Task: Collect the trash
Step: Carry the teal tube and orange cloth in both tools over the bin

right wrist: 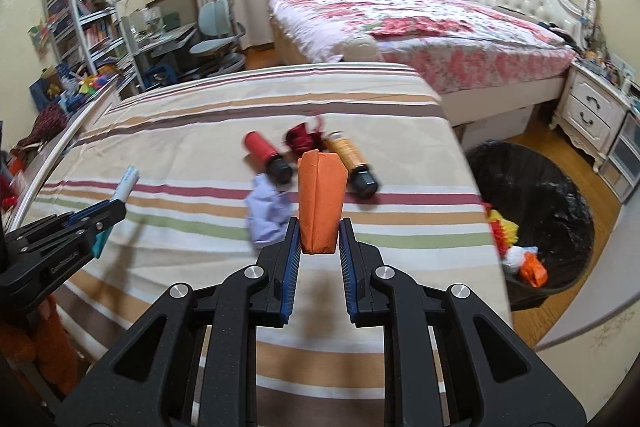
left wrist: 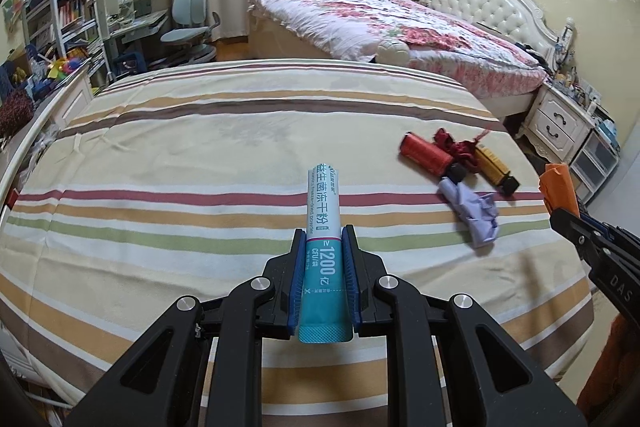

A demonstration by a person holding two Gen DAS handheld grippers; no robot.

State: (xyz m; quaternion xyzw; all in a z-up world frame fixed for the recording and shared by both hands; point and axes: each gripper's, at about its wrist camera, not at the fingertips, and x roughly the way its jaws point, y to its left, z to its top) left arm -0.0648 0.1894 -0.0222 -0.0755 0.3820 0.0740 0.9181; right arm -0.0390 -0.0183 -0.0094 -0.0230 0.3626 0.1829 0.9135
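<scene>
Right wrist view shows you midway — the bin (right wrist: 532, 211) beside the bed (right wrist: 200, 167) holds some scraps, your right gripper (right wrist: 319, 239) pinches an orange paper (right wrist: 320, 203), your left gripper (left wrist: 323, 247) clamps a sachet (left wrist: 323, 223), and a purple wad (right wrist: 266, 215) and two tubes wait on the bed.

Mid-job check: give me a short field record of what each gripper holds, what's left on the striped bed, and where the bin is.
left gripper: shut on teal-and-white powder sachet
right gripper: shut on orange folded paper piece
left on striped bedsheet: red cylinder, yellow cylinder, dark red crumpled scrap, lilac crumpled cloth
black-lined trash bin: on floor right of bed, already holds colourful trash
</scene>
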